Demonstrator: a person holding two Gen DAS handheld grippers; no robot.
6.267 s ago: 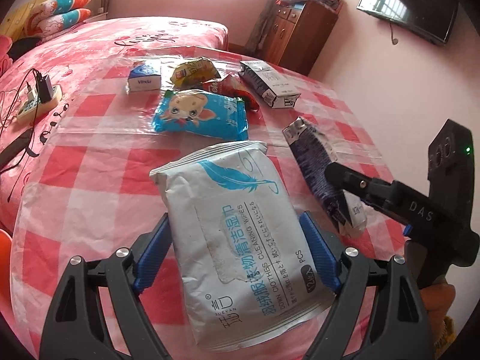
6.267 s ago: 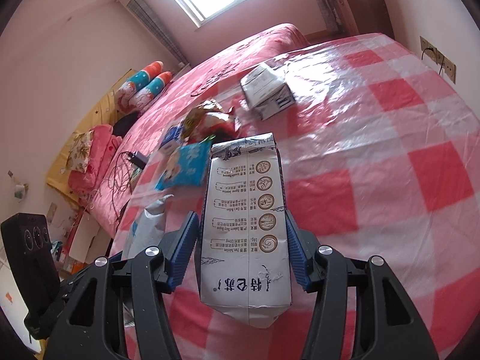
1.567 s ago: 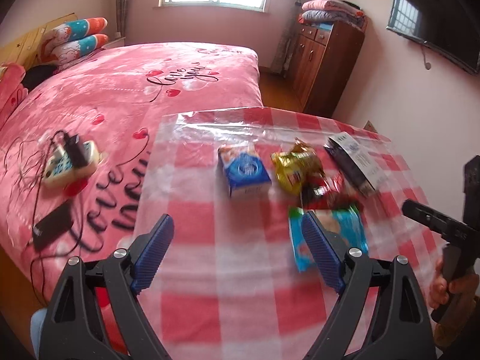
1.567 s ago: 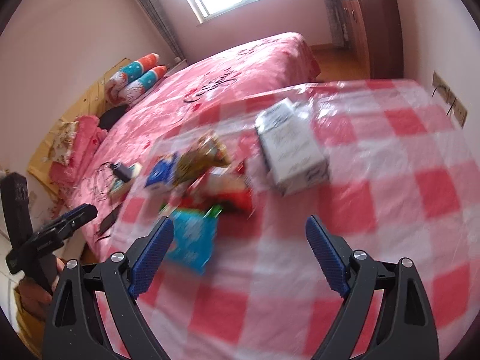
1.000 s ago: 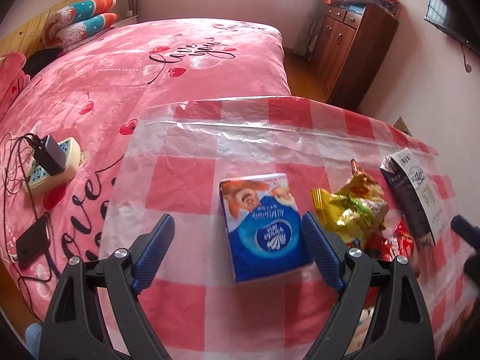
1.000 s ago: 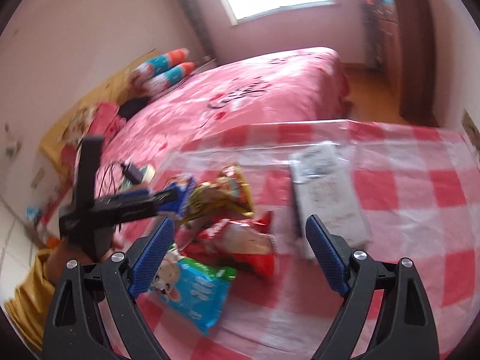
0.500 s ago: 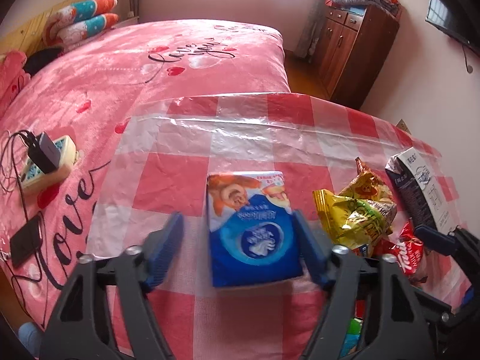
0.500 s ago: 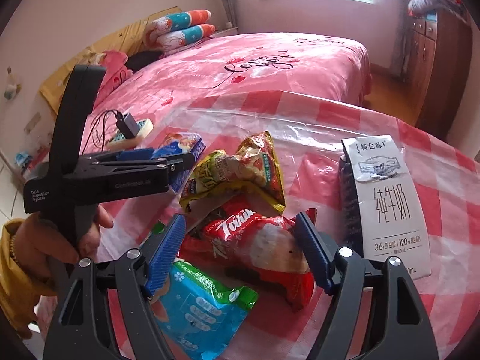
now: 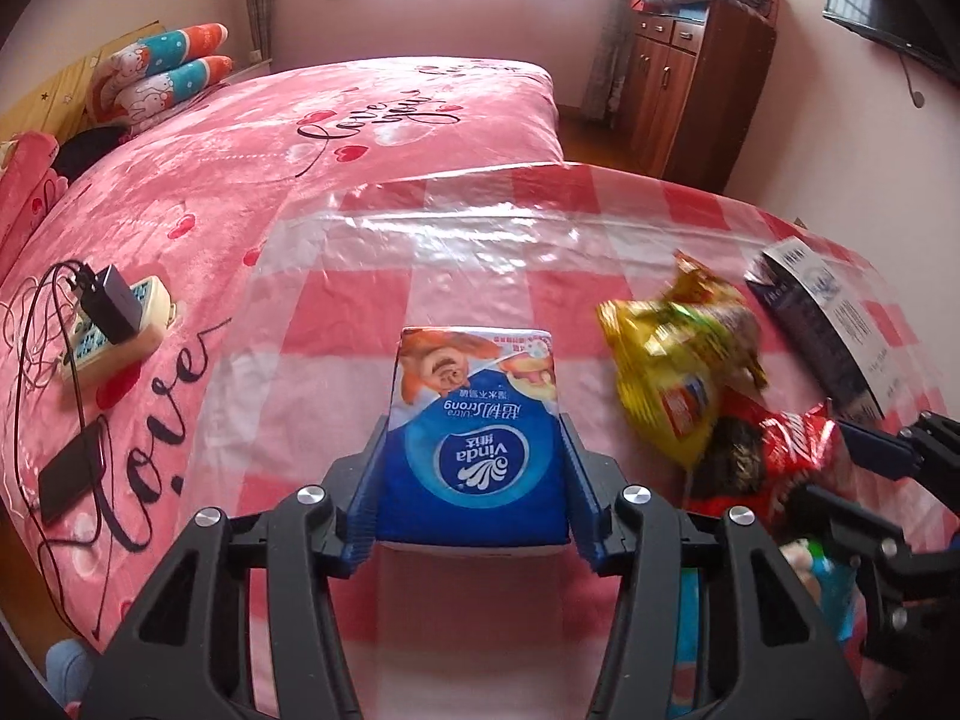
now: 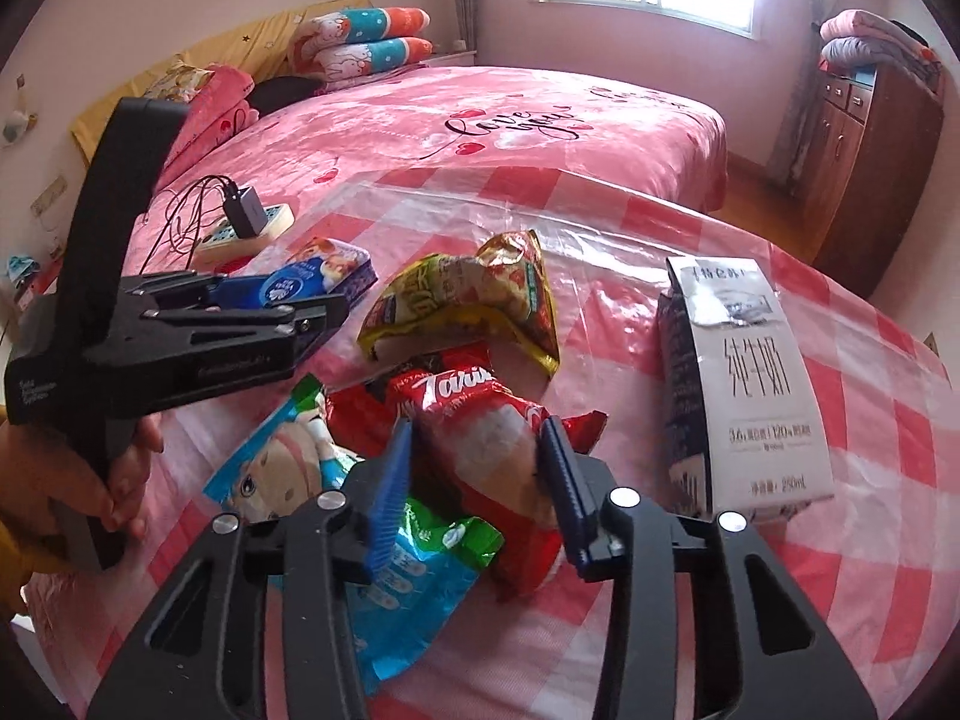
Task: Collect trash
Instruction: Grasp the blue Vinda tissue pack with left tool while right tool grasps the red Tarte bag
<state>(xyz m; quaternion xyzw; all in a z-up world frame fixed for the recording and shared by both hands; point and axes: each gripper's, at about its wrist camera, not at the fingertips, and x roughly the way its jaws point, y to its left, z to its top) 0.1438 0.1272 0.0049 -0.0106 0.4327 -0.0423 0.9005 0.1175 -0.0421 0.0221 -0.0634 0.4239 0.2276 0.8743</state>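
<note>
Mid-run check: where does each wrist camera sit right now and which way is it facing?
Left wrist: on the left gripper, looking along its fingers at the blue tissue pack they clamp; bed beyond.
Right wrist: on the right gripper, facing the red snack bag between its fingers; the left hand shows.
Shared: tissue pack, yellow snack bag, milk carton.

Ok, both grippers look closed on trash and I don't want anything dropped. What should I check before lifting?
1. Left gripper shut on the tissue pack, both pads against its sides: ok.
2. Tissue pack free of its neighbours: ok, a gap separates it from the yellow snack bag.
3. Right gripper shut on the red snack bag: ok.
4. Red snack bag lying partly over the blue packet, which may drag: not ok.
5. Milk carton clear of the right gripper: ok.
6. Grip firm enough to lift: cannot tell.
</note>
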